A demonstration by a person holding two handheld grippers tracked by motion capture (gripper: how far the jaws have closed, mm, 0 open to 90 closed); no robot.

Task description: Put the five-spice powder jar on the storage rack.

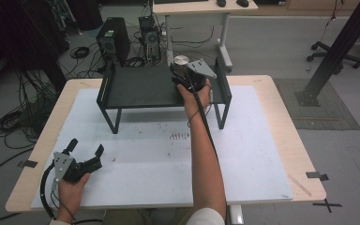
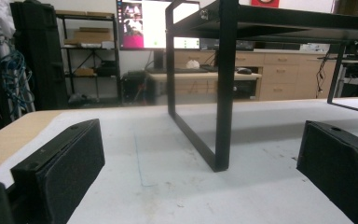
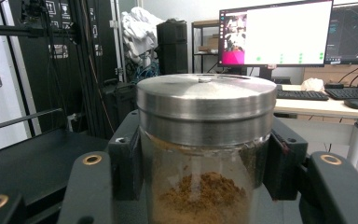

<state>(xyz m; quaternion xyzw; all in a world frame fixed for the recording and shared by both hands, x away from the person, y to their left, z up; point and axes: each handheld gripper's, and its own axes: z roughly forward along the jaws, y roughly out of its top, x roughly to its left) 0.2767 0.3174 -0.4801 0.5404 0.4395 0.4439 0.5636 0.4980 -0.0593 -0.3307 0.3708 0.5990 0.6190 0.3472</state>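
Broadly, your pale wooden worktop (image 1: 281, 136) carries a large white rectangular mat (image 1: 243, 154) that covers most of its surface and shows a few small dark specks near its middle. On the far half of that mat stands the black metal raised shelf (image 1: 136, 86), a flat tray-like deck with low side rails, lifted on thin square legs; in the left gripper view one of its legs (image 2: 223, 116) comes down onto the mat straight ahead.

Your right forearm (image 1: 206, 154) reaches from the near edge across the mat to the shelf's far right part. There your right hand-held gripper (image 1: 187, 77), with its grey three-cornered plate on top, pinches the clear glass jar (image 3: 200, 186) with a brushed steel lid (image 3: 205, 98). In the right gripper view the two black jaws press against the jar's sides just under the lid, and brown powder fills the lower part of the glass. The jar stands upright over the right end of the shelf's deck; whether its base touches the deck, you cannot tell from these views.

Your left hand-held gripper (image 1: 85, 149) rests low at the near left corner of the mat, well apart from the shelf and the jar. Its jaws are spread wide with bare mat between the black pads (image 2: 70, 163).
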